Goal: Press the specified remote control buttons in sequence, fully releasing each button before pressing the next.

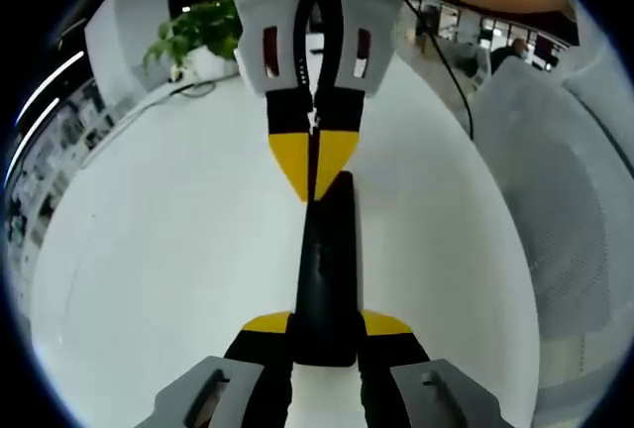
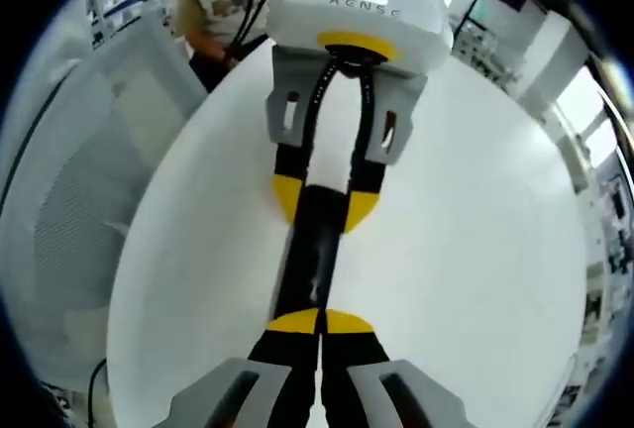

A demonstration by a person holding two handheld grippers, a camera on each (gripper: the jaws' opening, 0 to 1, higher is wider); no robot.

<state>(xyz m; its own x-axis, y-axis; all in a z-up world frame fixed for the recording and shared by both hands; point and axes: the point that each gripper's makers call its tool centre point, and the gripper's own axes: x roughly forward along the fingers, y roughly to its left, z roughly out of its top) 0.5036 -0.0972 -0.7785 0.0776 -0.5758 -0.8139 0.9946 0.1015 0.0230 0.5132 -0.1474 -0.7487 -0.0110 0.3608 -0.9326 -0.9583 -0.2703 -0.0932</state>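
Left gripper view shows the left claw (image 1: 325,327) clamped on the near end of a black remote (image 1: 327,269) over the white desk (image 1: 178,240). Opposite, the right claw (image 1: 315,175) has its yellow tips pinched together, touching the remote's far end.

**Remote's buttons going unread**

The black remote control (image 1: 325,279) is showing no legible buttons in either view. The right gripper (image 1: 315,172) is covering its far end, and the left gripper (image 1: 325,337) is hiding its near end between the jaws.
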